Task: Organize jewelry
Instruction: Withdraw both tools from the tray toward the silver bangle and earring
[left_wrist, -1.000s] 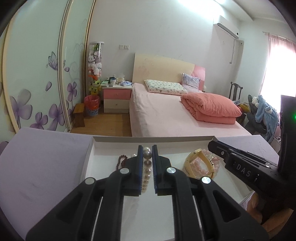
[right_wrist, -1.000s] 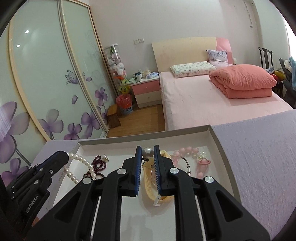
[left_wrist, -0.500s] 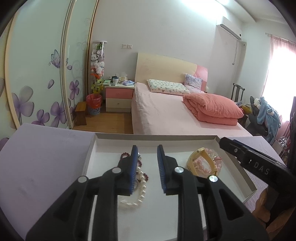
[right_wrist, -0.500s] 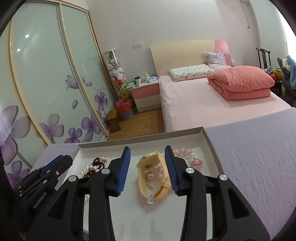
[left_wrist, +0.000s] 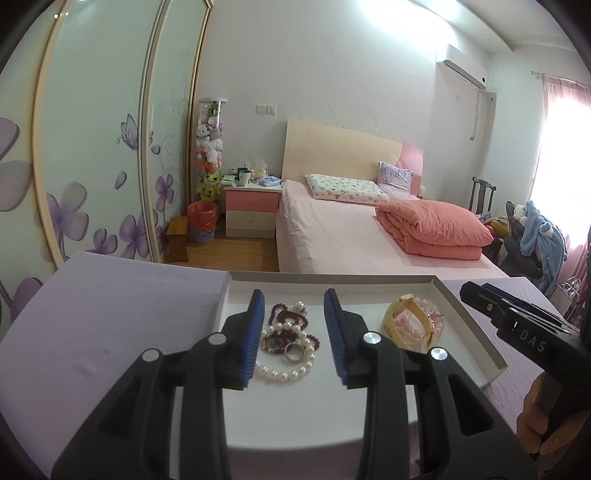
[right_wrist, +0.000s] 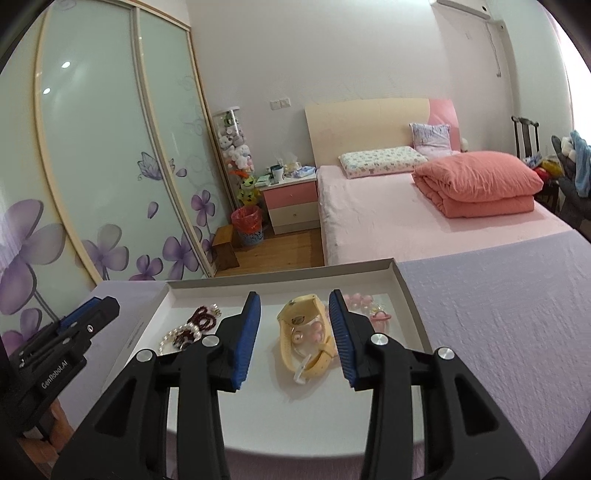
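A shallow white box (left_wrist: 332, 277) (right_wrist: 280, 271) lies on a lilac cloth. In the left wrist view, my left gripper (left_wrist: 294, 306) is open above a pile in the box: a white pearl necklace (left_wrist: 284, 373), dark red beads (left_wrist: 288, 317) and a silver ring (left_wrist: 294, 352). In the right wrist view, my right gripper (right_wrist: 294, 306) is open above a yellow watch (right_wrist: 303, 332) that lies beside pink beads (right_wrist: 360, 301). The watch also shows in the left wrist view (left_wrist: 406, 325). Neither gripper holds anything.
The lilac-covered table (right_wrist: 498, 314) stretches to the right of the box and to its left (left_wrist: 110, 314). Behind it stand a pink bed (left_wrist: 369, 236), a nightstand (left_wrist: 251, 210) and sliding wardrobe doors (right_wrist: 110, 166).
Both grippers were shut, the left on the pearl necklace and the right on the watch. Both have opened wide and pulled back; the necklace and the watch now lie in the box.
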